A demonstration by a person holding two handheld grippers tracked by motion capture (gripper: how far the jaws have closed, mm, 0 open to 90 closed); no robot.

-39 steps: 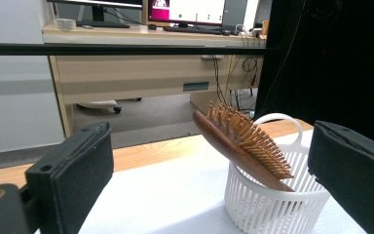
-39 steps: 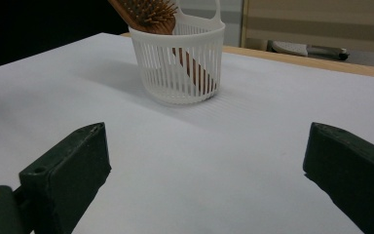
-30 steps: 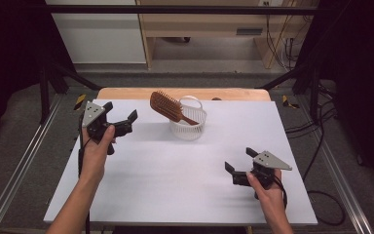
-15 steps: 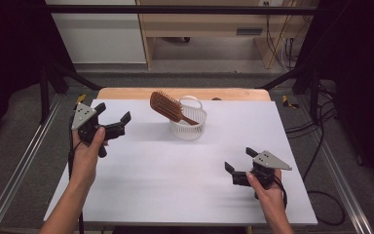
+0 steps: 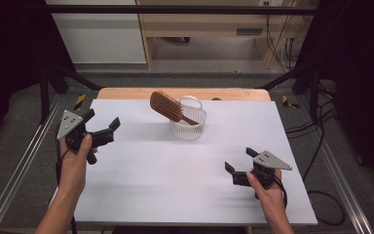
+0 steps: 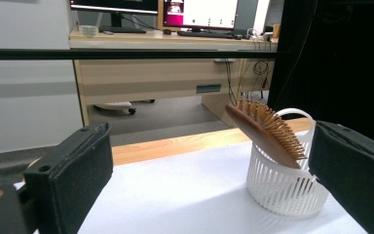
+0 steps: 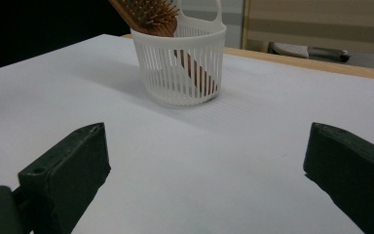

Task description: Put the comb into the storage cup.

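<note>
left gripper: jaws spread wide, holding nothing, held up off the left side of the table and aimed at the brush. Well apart from it.

right gripper: also wide open and empty, sitting low near the front right of the table. In its own view the basket is straight ahead with bare sheet in between.

brush: wooden paddle hairbrush, handle down inside the basket, head sticking out over the rim and leaning to the left. Bristles face up and away from the left gripper.

how it'll handle: I'd guess stiff and light, smooth wood so maybe a bit slick. The bristle side is a bad place to pinch; pins would flex or slip. Best bet looks like the edges of the head or the neck just above the rim.

basket: small white slatted plastic thing with a loop handle, looks very light. Probably tips or drags along if the brush gets pulled sideways, so lift along the handle's line or pin the basket with the other gripper.

in the way: loop handle sits right behind the brush head. Otherwise nothing between grippers and basket.

around: wooden board edge behind the sheet, desk and monitors further back.
</note>
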